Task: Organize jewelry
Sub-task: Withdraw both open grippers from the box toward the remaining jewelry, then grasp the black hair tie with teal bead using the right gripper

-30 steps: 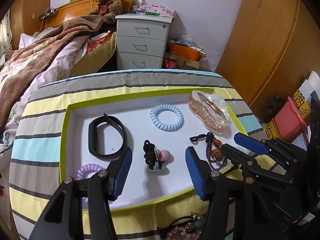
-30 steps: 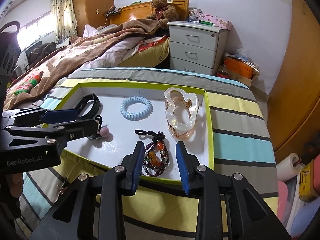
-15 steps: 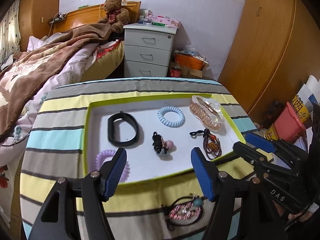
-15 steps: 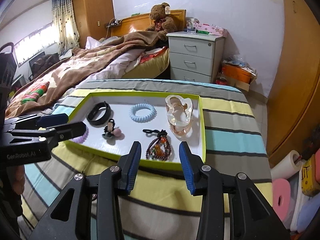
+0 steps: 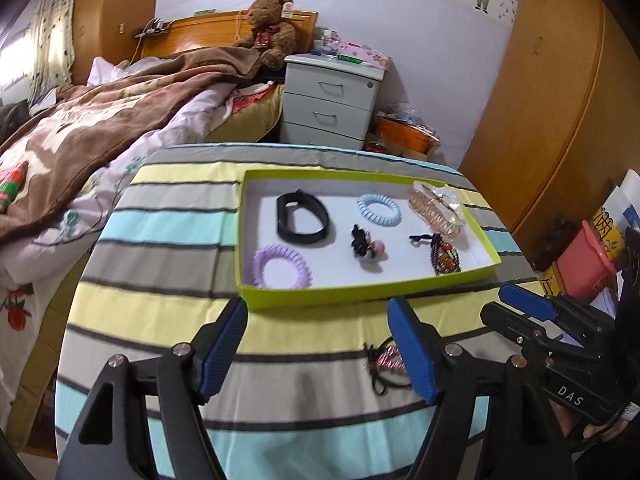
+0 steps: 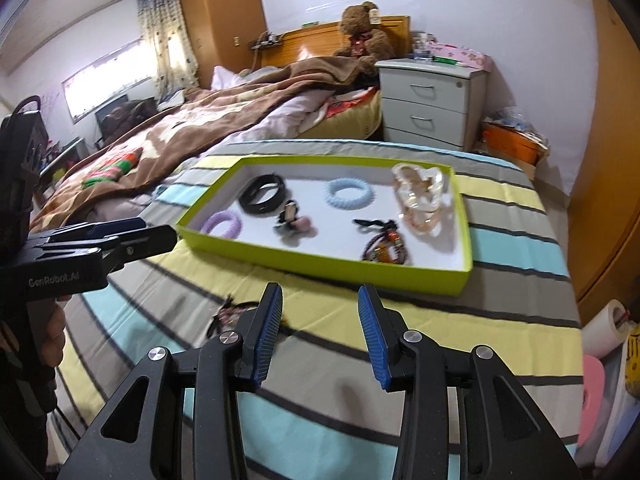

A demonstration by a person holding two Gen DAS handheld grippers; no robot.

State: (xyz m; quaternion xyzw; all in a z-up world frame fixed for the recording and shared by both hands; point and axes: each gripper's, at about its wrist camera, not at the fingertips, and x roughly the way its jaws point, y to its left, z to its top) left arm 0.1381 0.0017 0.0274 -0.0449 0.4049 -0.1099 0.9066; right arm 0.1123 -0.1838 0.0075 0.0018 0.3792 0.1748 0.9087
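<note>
**Both grippers hover empty before the jewelry tray**

My left gripper (image 5: 318, 346) and right gripper (image 6: 320, 334) hang with fingers spread wide, gripping nothing, above the striped tablecloth (image 5: 160, 280). One pink-and-black bracelet (image 5: 385, 362) lies loose on the cloth between them. Beyond, the green tray (image 5: 360, 290) holds six pieces — black band (image 5: 302, 219), purple coil (image 5: 276, 266), blue coil (image 5: 378, 210), black-and-pink hair tie (image 5: 366, 244), beaded bracelet (image 5: 444, 254), clear hair claw (image 5: 438, 210).

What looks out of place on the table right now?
One piece: a pink and black hair tie lies on the striped cloth outside the green tray, near its front wall, beside the open left gripper. The other six pieces lie inside the tray. The right gripper is open too.
</note>
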